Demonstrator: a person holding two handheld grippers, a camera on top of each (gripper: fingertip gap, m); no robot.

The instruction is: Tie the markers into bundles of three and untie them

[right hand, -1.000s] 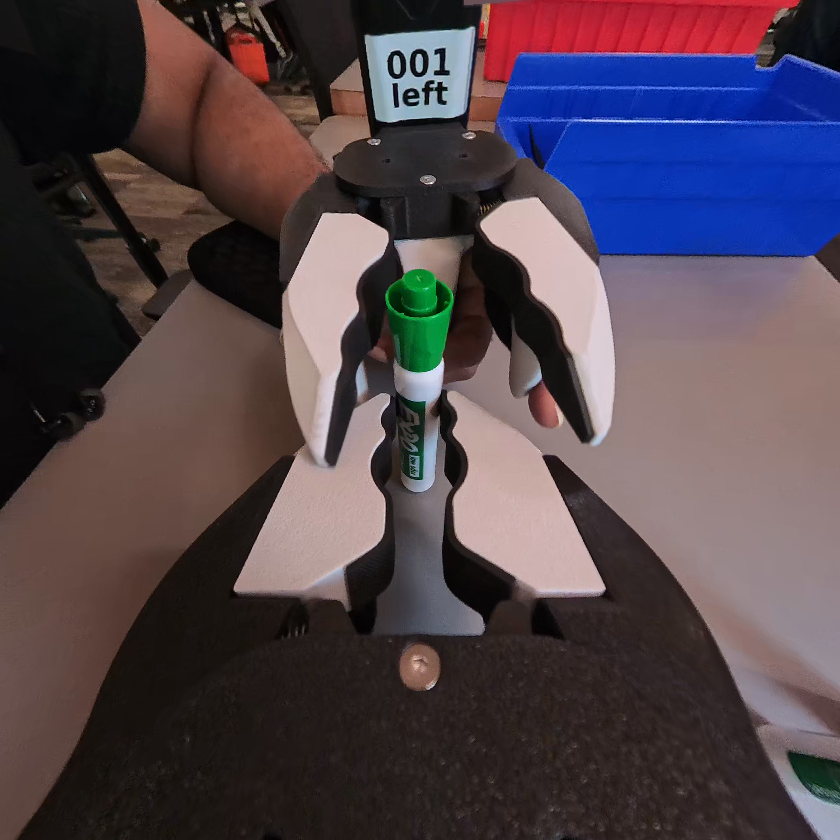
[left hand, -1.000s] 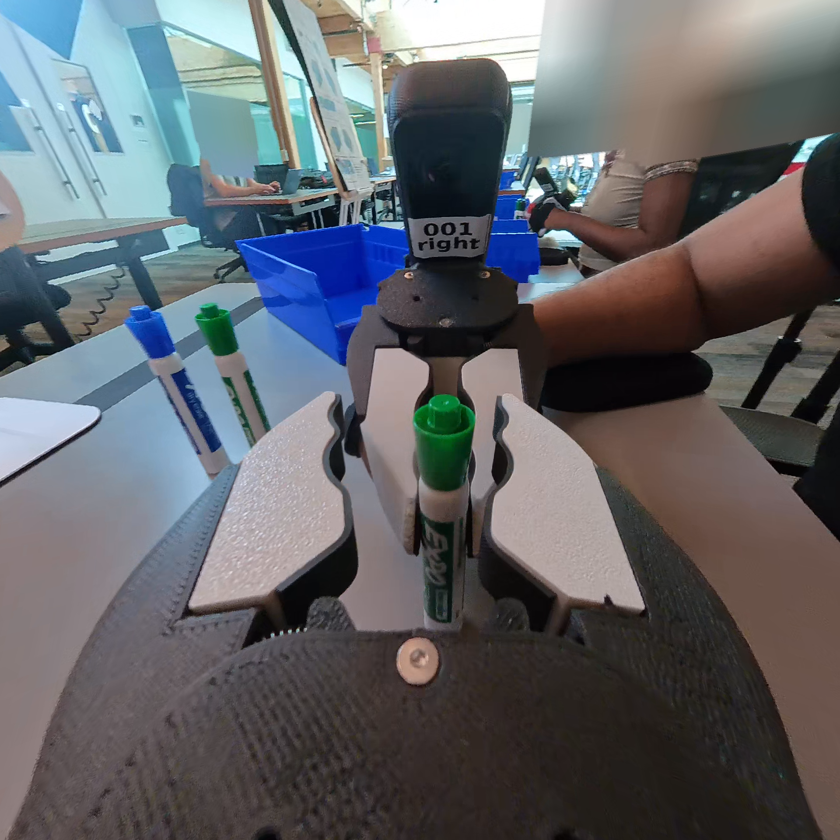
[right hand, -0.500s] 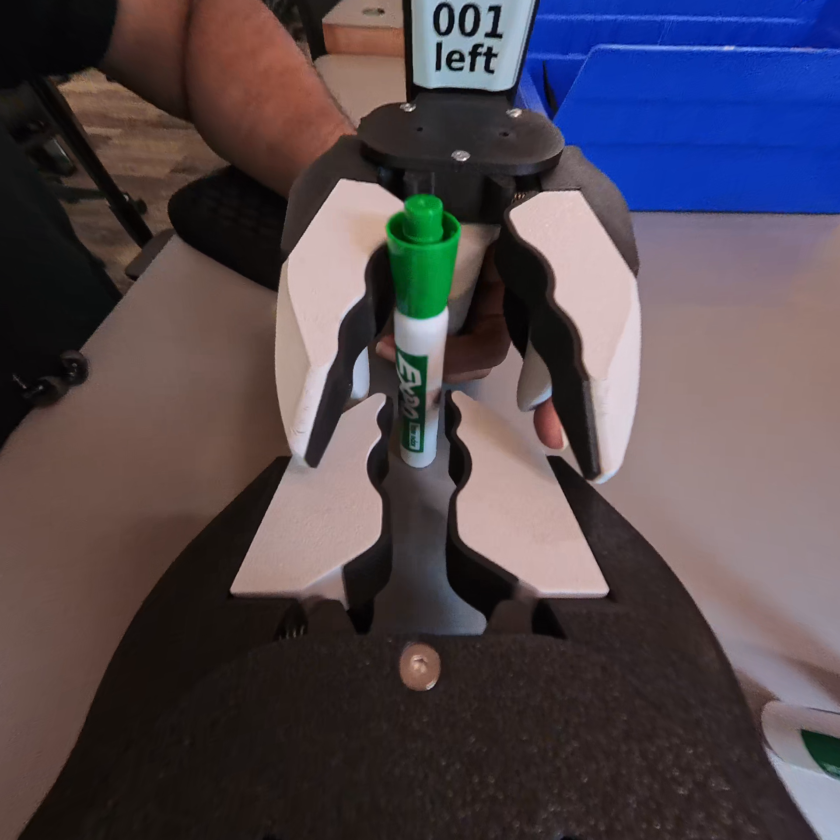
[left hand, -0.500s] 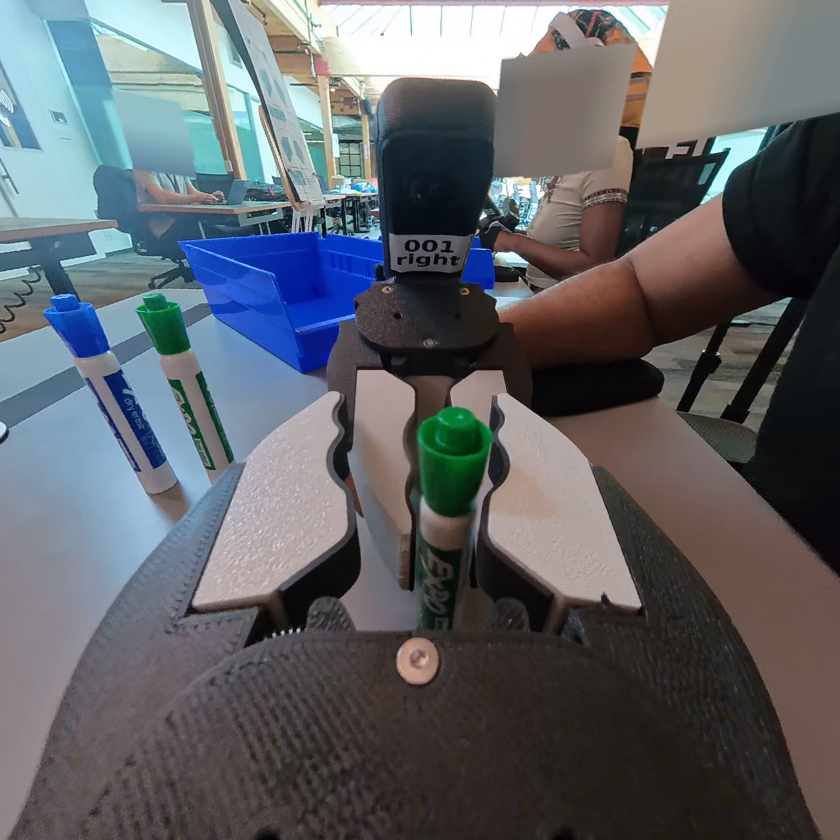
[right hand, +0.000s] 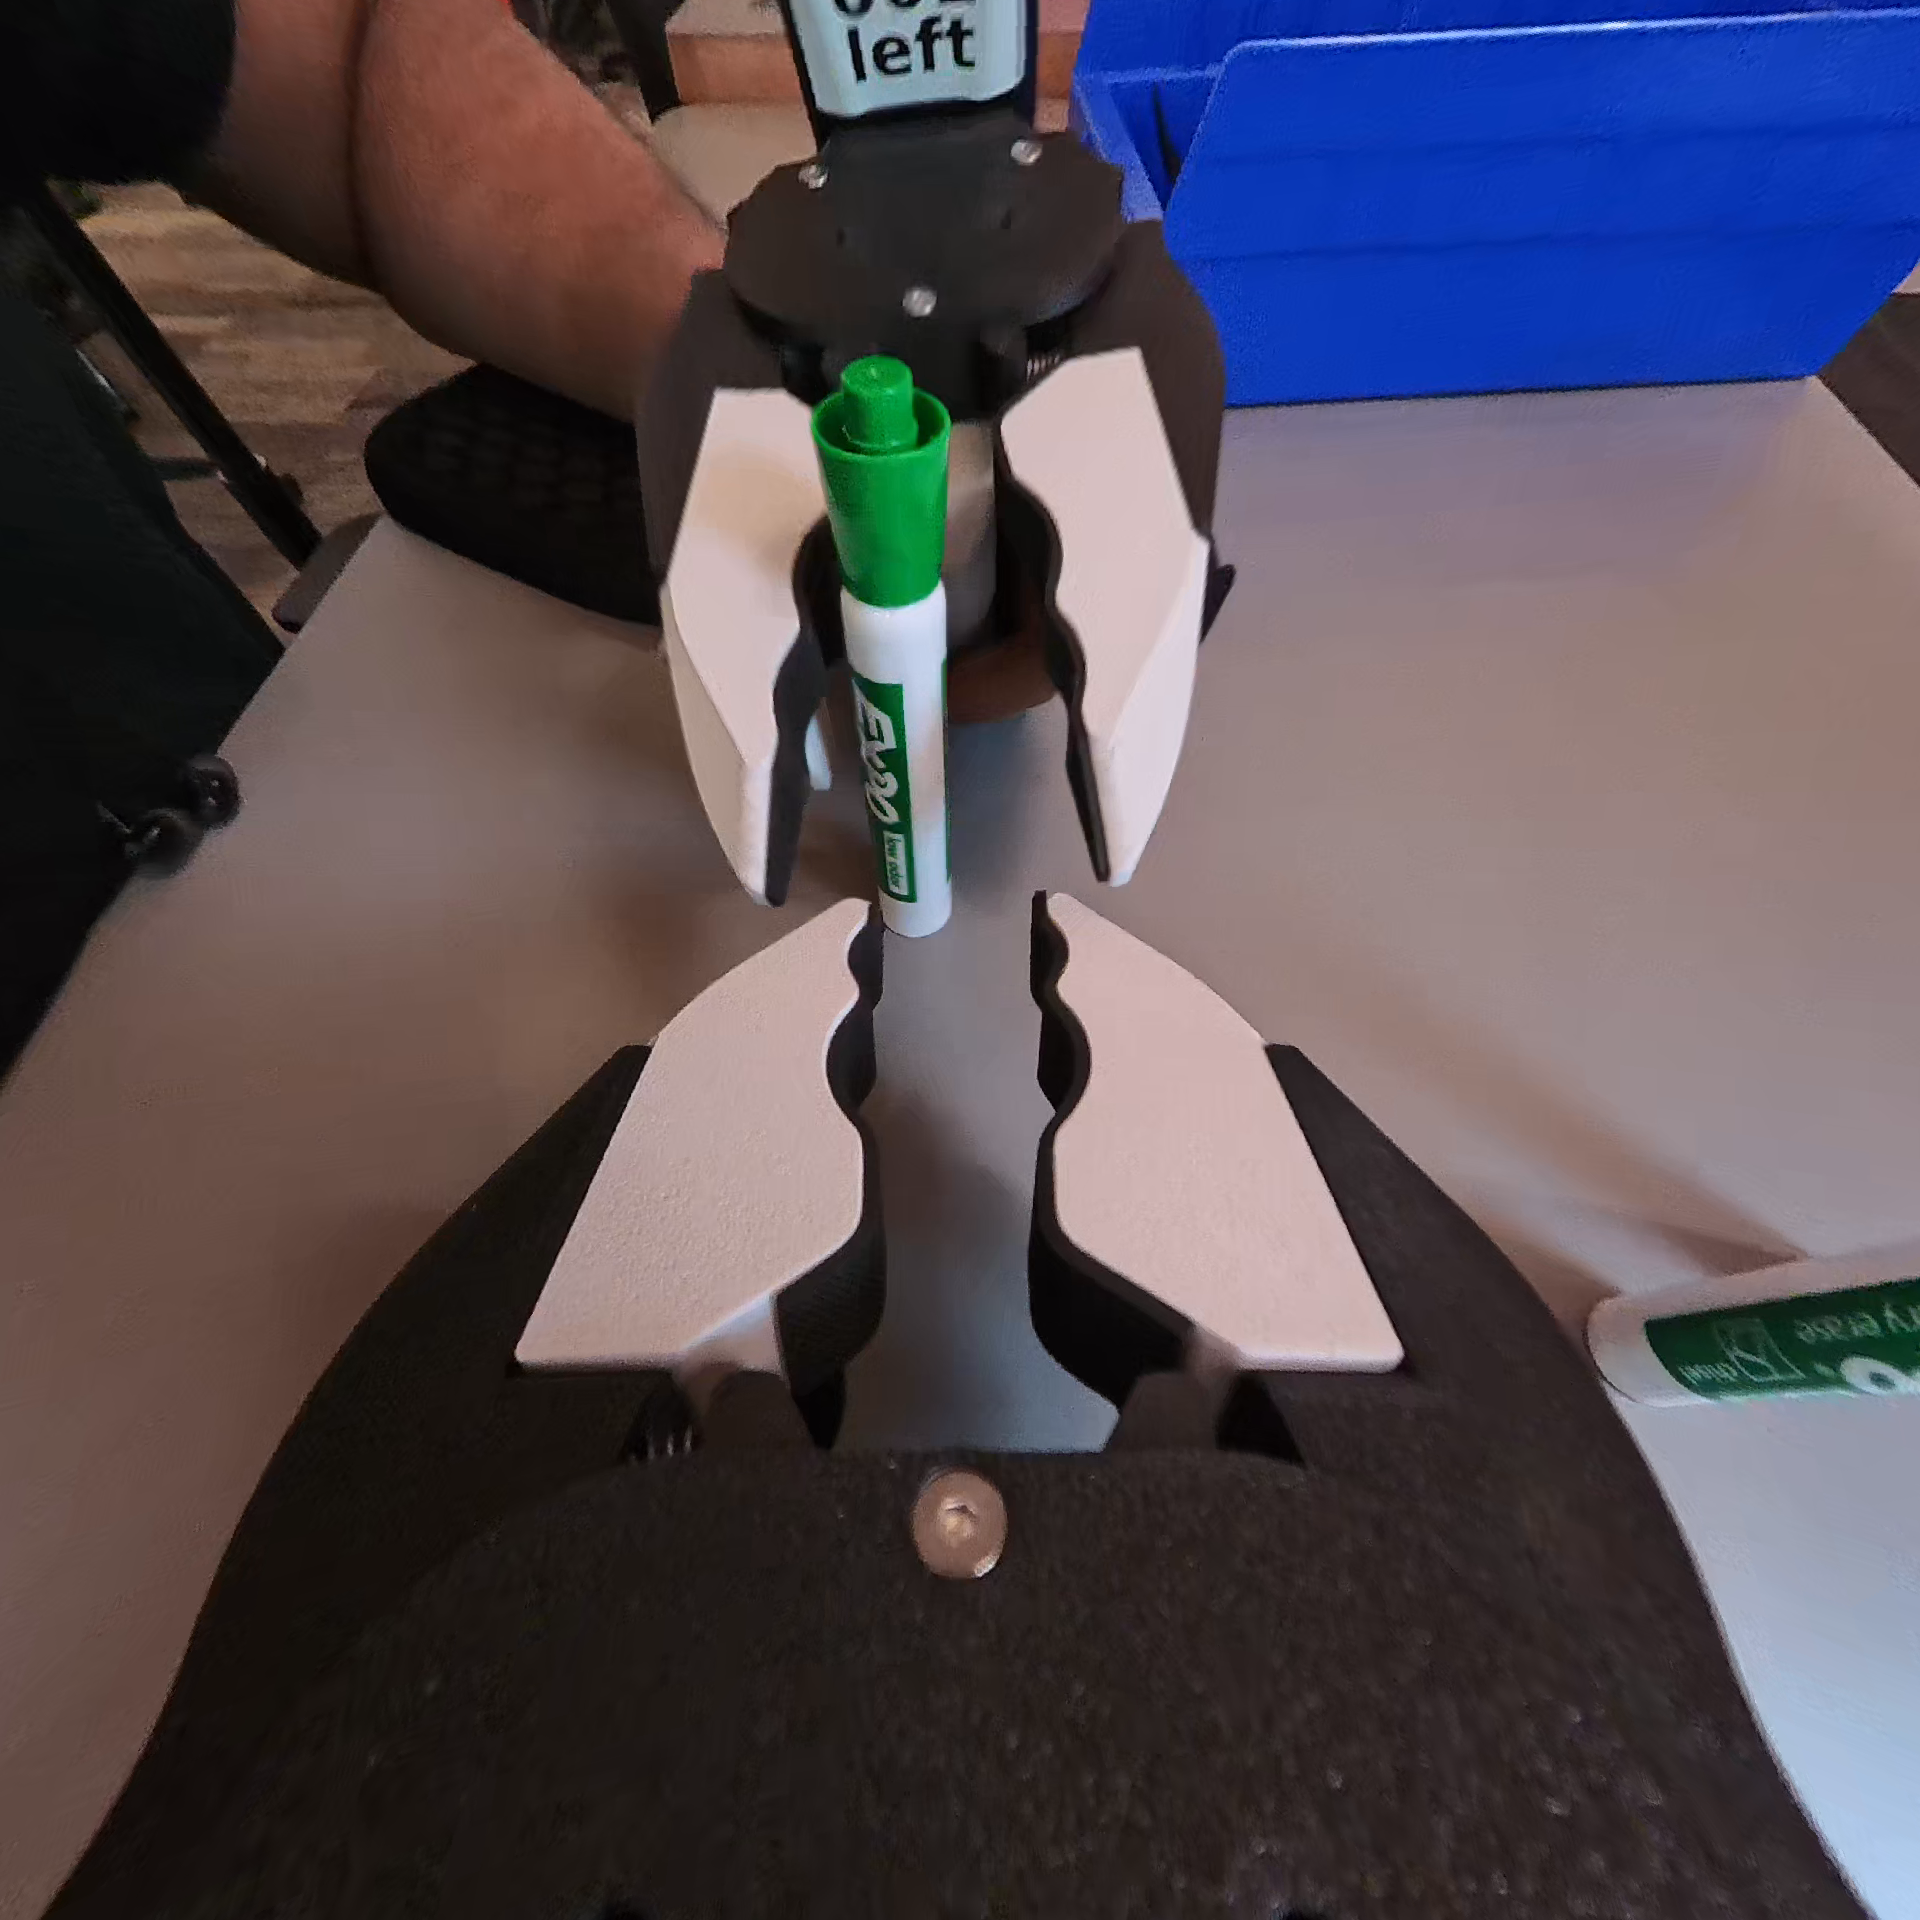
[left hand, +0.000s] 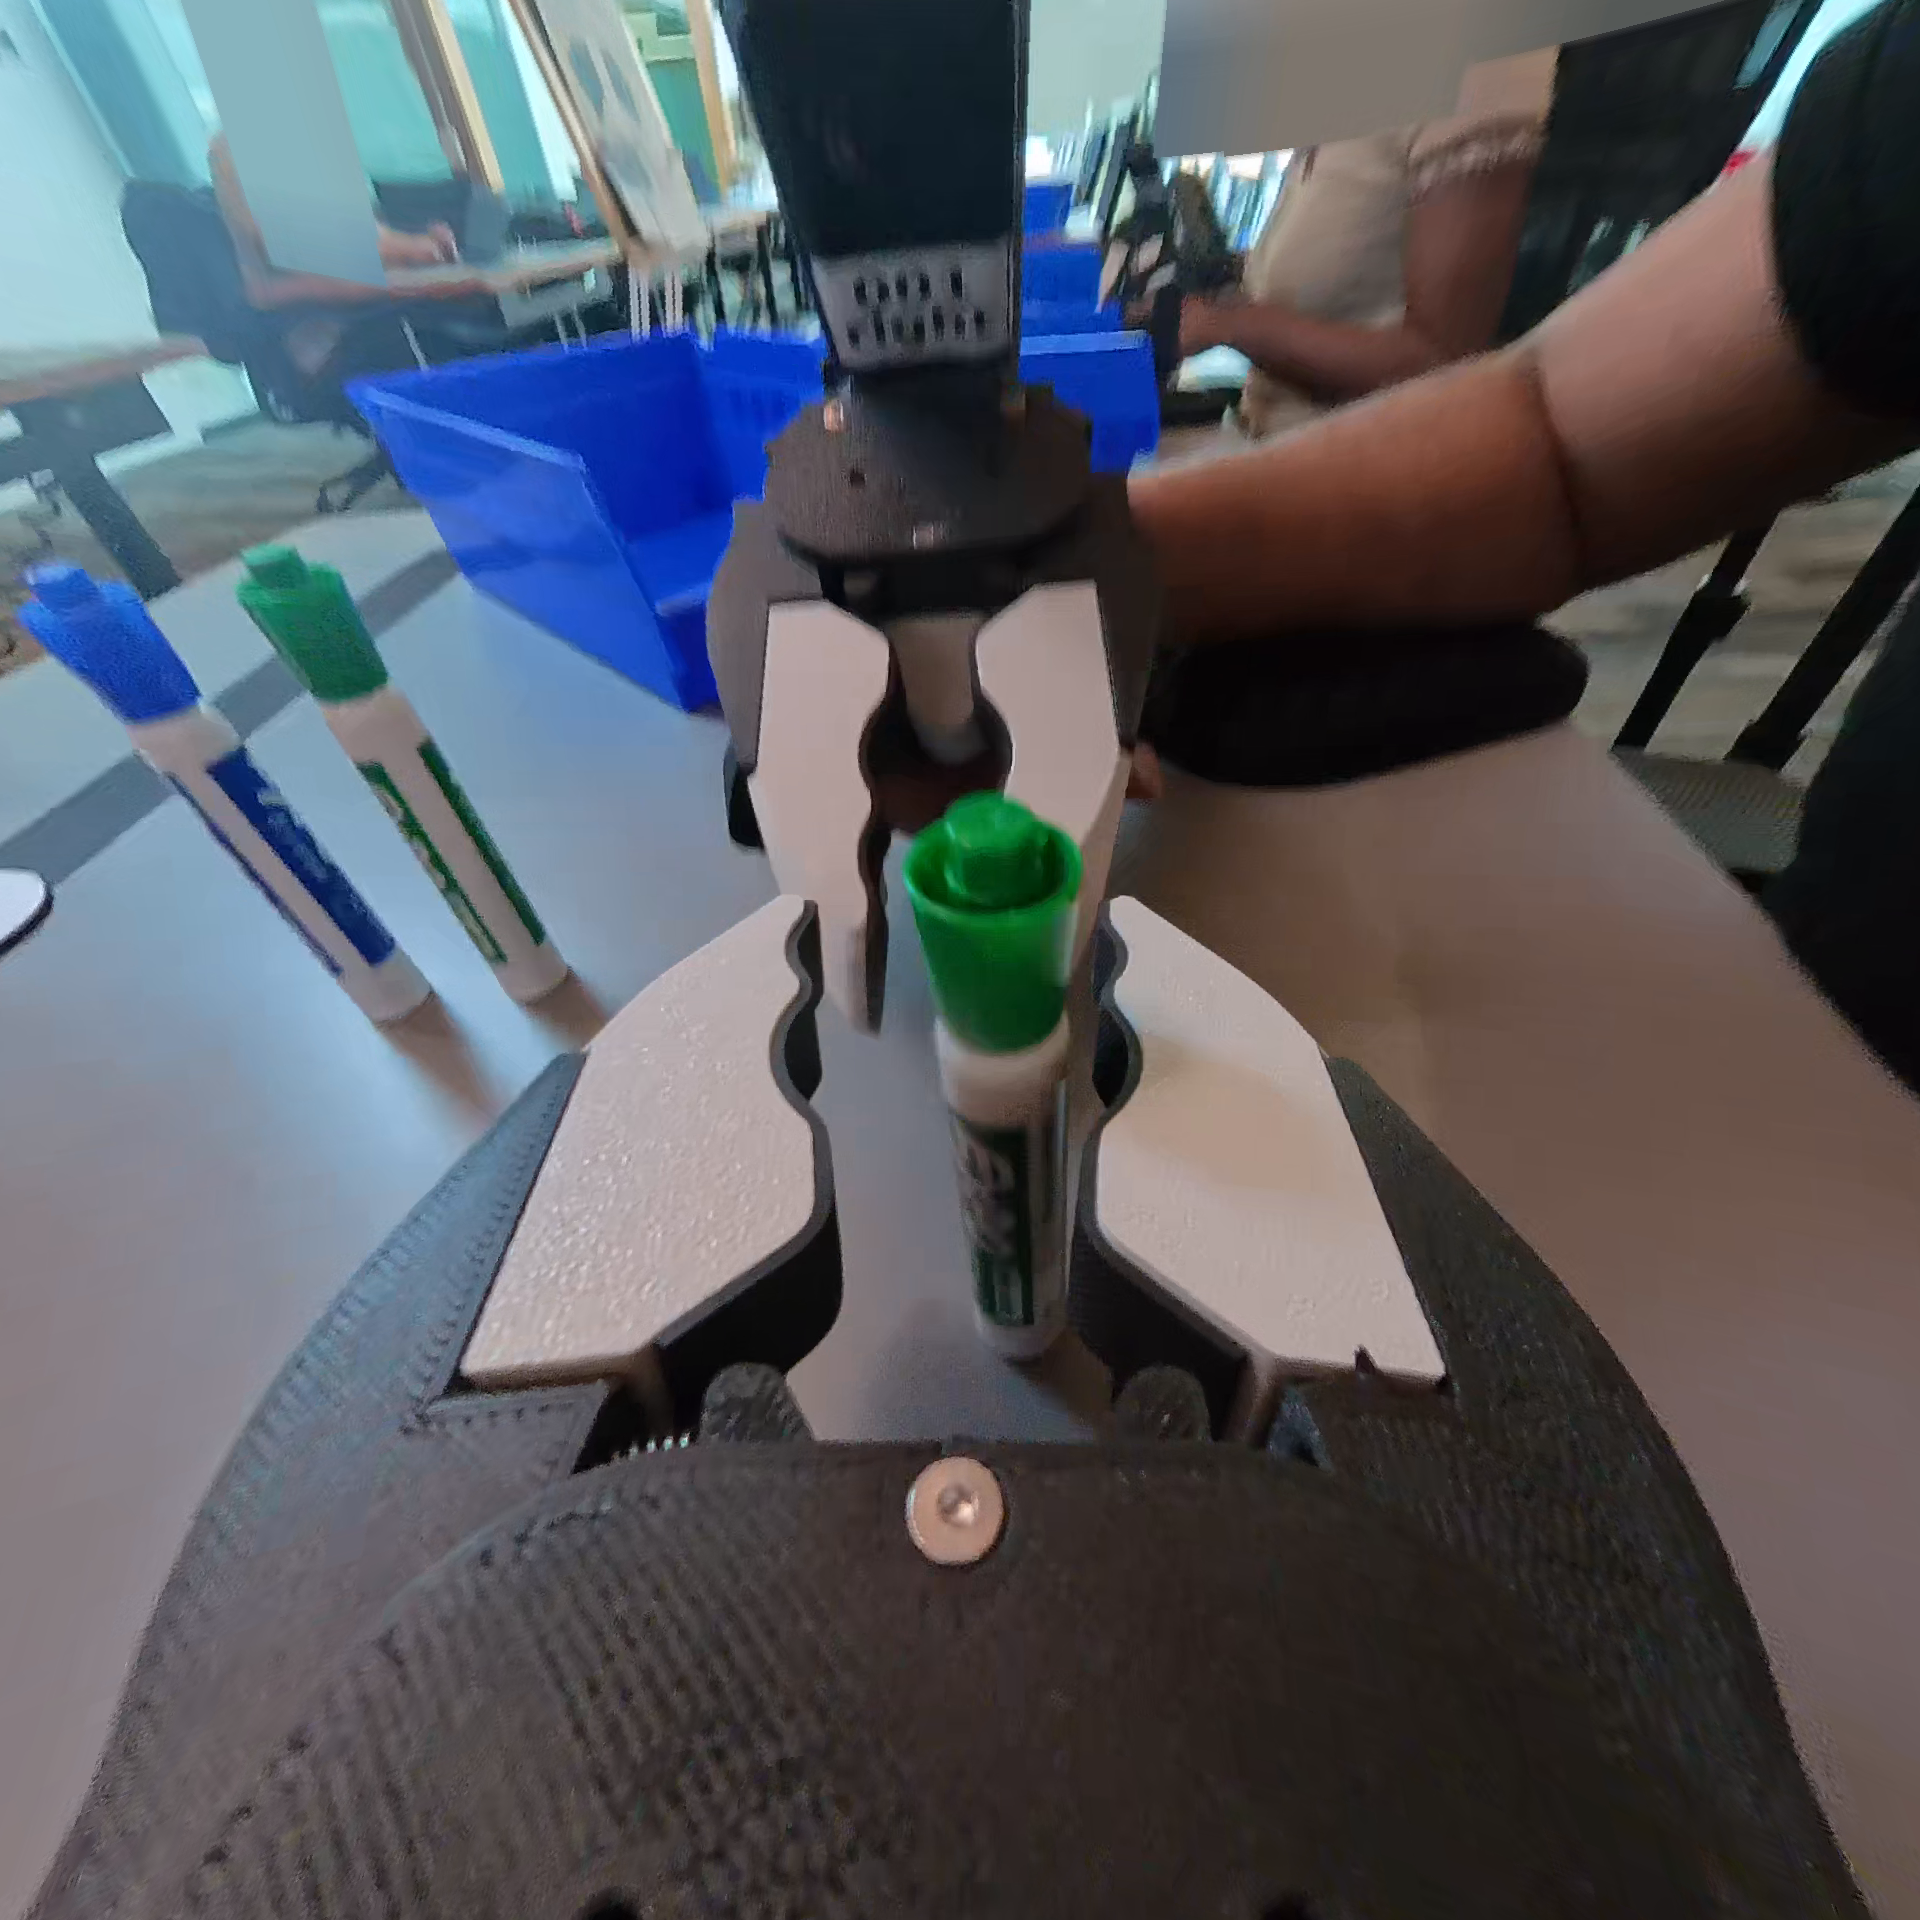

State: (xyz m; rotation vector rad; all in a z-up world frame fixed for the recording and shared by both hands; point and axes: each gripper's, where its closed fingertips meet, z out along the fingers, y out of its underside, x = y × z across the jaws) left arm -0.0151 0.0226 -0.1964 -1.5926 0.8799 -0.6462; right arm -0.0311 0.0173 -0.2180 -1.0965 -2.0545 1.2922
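Note:
A green marker (left hand: 1003, 1091) stands upright on the grey table (left hand: 1455, 1039) between the open fingers of my left gripper (left hand: 956, 925), close against the right finger. In the right wrist view the same marker (right hand: 899, 675) stands just past the tips of my right gripper (right hand: 954, 914), which is open and empty. The left gripper (right hand: 935, 878) faces it with its jaws spread around the marker. The right gripper's fingers (left hand: 810, 790) show behind the marker in the left wrist view. No tie or band shows.
A blue marker (left hand: 239, 821) and a green marker (left hand: 416, 790) stand upright at the left. Another green marker (right hand: 1766, 1340) lies on the table at the right. A blue bin (left hand: 561, 499) stands behind. The person's forearm (left hand: 1455, 488) reaches in from the right. Less than 4 cm separates the two grippers' tips. The green marker (left hand: 416, 790) lies around 11 centimetres away from my left fingertips.
My right gripper has let go of the green marker and drawn back from it. The marker now stands inside my left gripper's open jaws, nearer its right finger.

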